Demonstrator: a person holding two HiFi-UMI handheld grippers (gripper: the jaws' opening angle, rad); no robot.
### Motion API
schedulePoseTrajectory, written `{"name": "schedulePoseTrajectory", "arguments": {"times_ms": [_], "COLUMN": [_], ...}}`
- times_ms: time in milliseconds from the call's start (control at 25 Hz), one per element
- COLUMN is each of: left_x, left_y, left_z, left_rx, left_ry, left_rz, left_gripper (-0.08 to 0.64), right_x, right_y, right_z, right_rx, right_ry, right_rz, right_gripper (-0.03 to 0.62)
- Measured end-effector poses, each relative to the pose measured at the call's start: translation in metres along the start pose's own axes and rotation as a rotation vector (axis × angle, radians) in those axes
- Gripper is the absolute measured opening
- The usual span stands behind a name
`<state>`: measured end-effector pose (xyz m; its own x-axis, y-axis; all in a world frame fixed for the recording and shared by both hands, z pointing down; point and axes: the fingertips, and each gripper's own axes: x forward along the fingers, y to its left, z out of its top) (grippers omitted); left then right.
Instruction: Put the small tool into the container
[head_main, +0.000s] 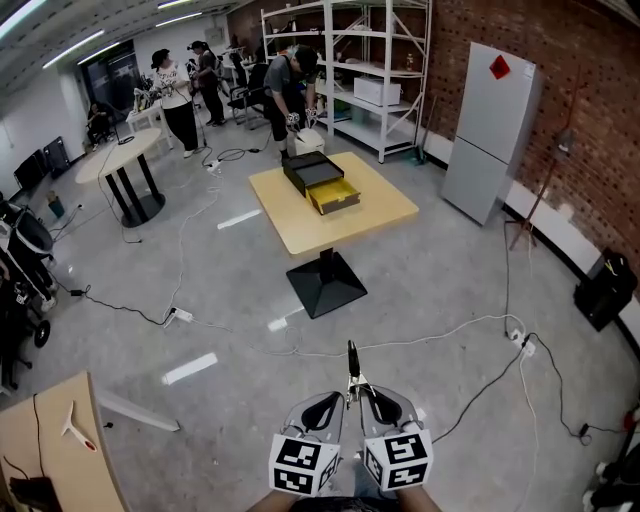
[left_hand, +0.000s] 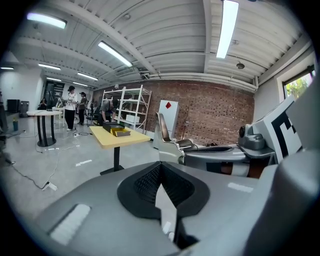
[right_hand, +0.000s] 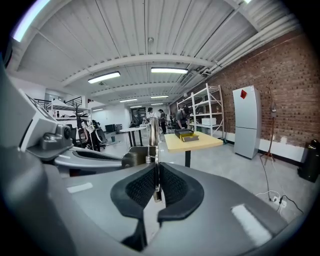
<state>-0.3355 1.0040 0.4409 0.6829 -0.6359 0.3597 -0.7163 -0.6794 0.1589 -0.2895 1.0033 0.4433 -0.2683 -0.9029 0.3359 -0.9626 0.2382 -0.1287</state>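
Observation:
My right gripper (head_main: 368, 396) (right_hand: 156, 172) is shut on a thin metal tool (head_main: 352, 368) (right_hand: 154, 140), which sticks up and forward from the pads. My left gripper (head_main: 335, 400) (left_hand: 160, 167) is close beside it, pads together with nothing between them. The left gripper view shows the tool (left_hand: 161, 129) held just to the right. The container (head_main: 318, 172) is a black box with an open yellow drawer (head_main: 335, 196). It stands far ahead on a yellow square table (head_main: 385, 205), also seen as the container (left_hand: 115, 130) (right_hand: 186, 134) in both gripper views.
Cables (head_main: 470, 325) trail over the grey floor between me and the table's black pedestal (head_main: 325, 283). A white fridge (head_main: 490, 130) and shelves (head_main: 370, 70) stand at the right and back. People work behind the table. A wooden tabletop corner (head_main: 55, 450) is at lower left.

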Motion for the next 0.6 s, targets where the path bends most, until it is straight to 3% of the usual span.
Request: {"name": "schedulePoseTrajectory", "arguments": {"times_ms": [360,600], "left_x": [0.161,0.284], "left_y": [0.008,-0.001], "left_z": [0.065,0.123], "left_rx": [0.023,0.033], "left_ry": [0.004,-0.036], "left_rz": [0.014,0.071], "left_gripper": [0.014,0.015], "right_x": [0.092,0.144], "right_y": [-0.137,-0.260], "right_z": [0.051,0.092], "right_rx": [-0.032,-0.053], "right_ry": [-0.005,-0.017], "right_rz": [0.058,0.082], "right_gripper": [0.008,0.008]}}
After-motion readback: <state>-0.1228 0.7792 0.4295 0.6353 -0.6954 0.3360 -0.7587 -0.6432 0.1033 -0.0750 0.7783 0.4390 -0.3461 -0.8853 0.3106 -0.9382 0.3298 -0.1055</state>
